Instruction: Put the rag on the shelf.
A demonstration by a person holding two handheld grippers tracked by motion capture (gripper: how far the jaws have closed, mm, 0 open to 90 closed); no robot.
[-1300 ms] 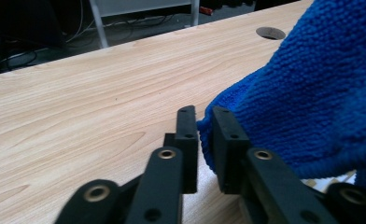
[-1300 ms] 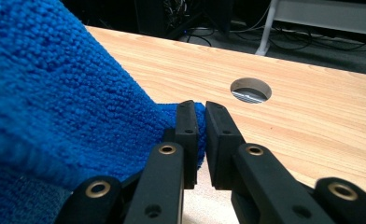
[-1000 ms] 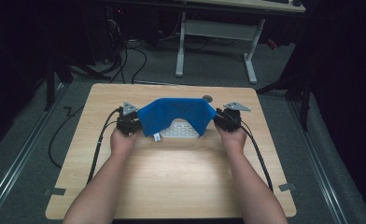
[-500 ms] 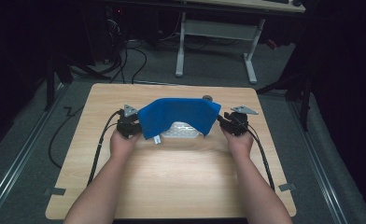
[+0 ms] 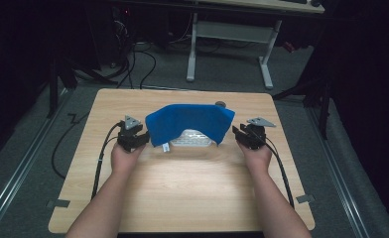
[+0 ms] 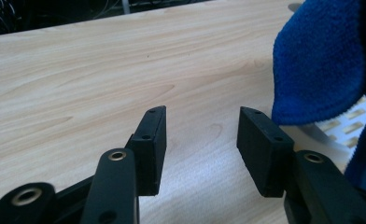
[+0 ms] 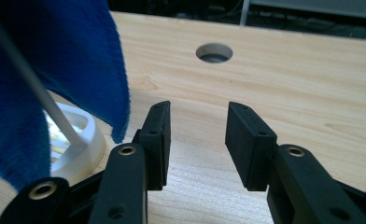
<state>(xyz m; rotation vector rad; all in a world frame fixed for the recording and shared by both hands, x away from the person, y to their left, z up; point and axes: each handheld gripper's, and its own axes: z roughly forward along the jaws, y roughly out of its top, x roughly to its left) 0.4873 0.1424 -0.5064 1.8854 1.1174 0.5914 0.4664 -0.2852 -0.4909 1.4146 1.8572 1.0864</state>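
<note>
Draping over a white rack (image 5: 192, 138), the blue cloth (image 5: 190, 121) sits at the middle of the desk (image 5: 182, 193), toward its 12 o'clock edge. In the high view your left hand-held gripper (image 5: 144, 137) lies just off the cloth's 9 o'clock corner and your right hand-held gripper (image 5: 237, 133) just off its 3 o'clock corner. Left gripper view: your left hand-held gripper (image 6: 202, 130) stands apart with bare desk between the jaws, which have just been opening; the cloth (image 6: 321, 65) hangs at 2 o'clock, its lower edge just beside the right jaw's tip. Right gripper view: your right hand-held gripper (image 7: 197, 133) also stands apart and empty, its jaws having just eased slightly closer; the cloth (image 7: 55, 56) hangs at 10 o'clock over the rack (image 7: 73, 140), and a round hole (image 7: 214, 52) in the desk lies at 12 o'clock.
</note>
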